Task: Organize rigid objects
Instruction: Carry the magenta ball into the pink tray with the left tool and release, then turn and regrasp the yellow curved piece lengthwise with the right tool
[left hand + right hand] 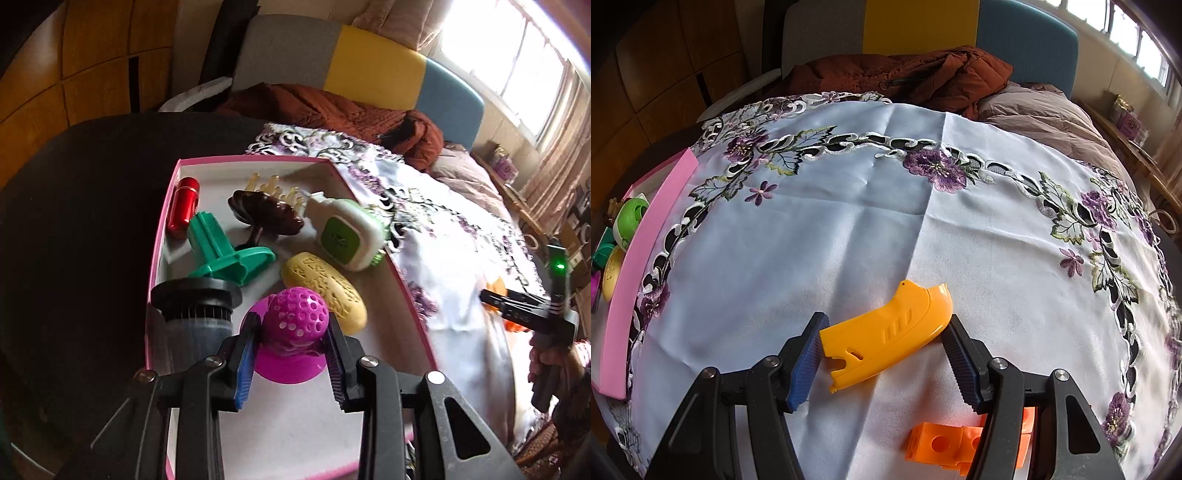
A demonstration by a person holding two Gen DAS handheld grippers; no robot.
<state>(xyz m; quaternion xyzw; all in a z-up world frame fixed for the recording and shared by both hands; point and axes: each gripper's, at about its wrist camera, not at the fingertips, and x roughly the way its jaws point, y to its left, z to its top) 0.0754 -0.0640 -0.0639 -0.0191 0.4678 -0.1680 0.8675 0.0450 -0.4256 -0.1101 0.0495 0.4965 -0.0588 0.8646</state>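
Note:
In the left wrist view my left gripper (291,334) is closed on a magenta perforated ball toy (295,314) with a flared base, held over the pink-rimmed white box (255,159). The box holds a red capsule (183,206), a green plastic piece (221,251), a brown comb-like piece (266,214), a white-and-green device (347,232), a yellow oval case (325,288) and a black cylinder (199,306). In the right wrist view my right gripper (882,343) is open, its fingers on either side of a yellow-orange plastic shell (886,332) lying on the embroidered cloth (849,206).
An orange block with holes (945,443) lies on the cloth under the right gripper. The box's pink wall (650,254) stands at the cloth's left edge. A brown jacket (905,74) and a padded headboard (369,62) lie behind. The right gripper (532,306) shows at the left wrist view's right.

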